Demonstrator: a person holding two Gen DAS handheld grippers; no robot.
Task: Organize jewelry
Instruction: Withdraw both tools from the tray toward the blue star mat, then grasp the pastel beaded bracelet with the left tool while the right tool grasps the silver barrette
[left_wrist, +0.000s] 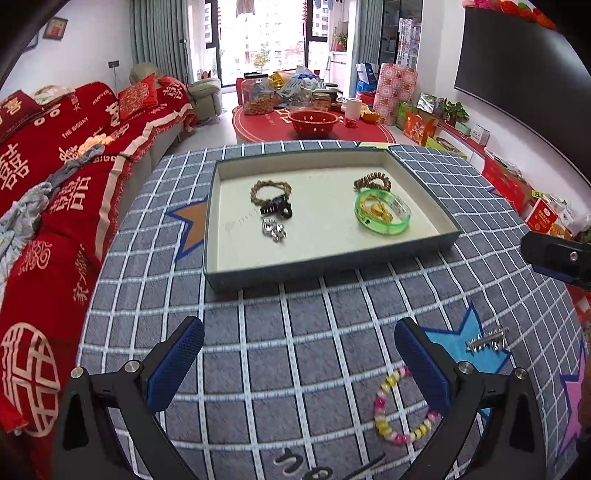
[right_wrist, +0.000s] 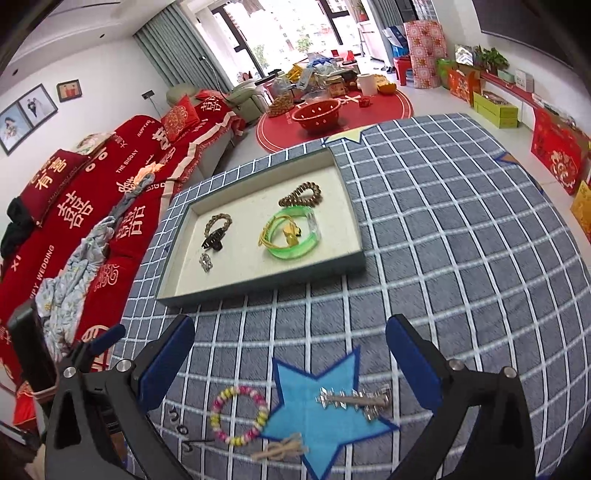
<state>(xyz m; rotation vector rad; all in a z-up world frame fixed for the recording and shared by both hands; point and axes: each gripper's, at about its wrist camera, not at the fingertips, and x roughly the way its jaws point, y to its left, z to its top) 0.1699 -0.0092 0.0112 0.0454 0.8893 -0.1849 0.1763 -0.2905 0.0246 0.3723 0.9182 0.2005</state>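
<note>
We see both claws spread wide, nothing between the pads: left gripper (left_wrist: 299, 363), right gripper (right_wrist: 290, 360). The tray (left_wrist: 448, 218) sits far on the checked cloth (right_wrist: 443, 221), holding a green bangle (left_wrist: 384, 214), two brown bead bracelets (left_wrist: 269, 192), a black clip (left_wrist: 275, 210) and a silver piece (left_wrist: 273, 229). Near us on the cloth: pink-yellow bead bracelet (right_wrist: 238, 415), to its right a silver hair clip (right_wrist: 354, 400) on the blue star (right_wrist: 321, 417).
</note>
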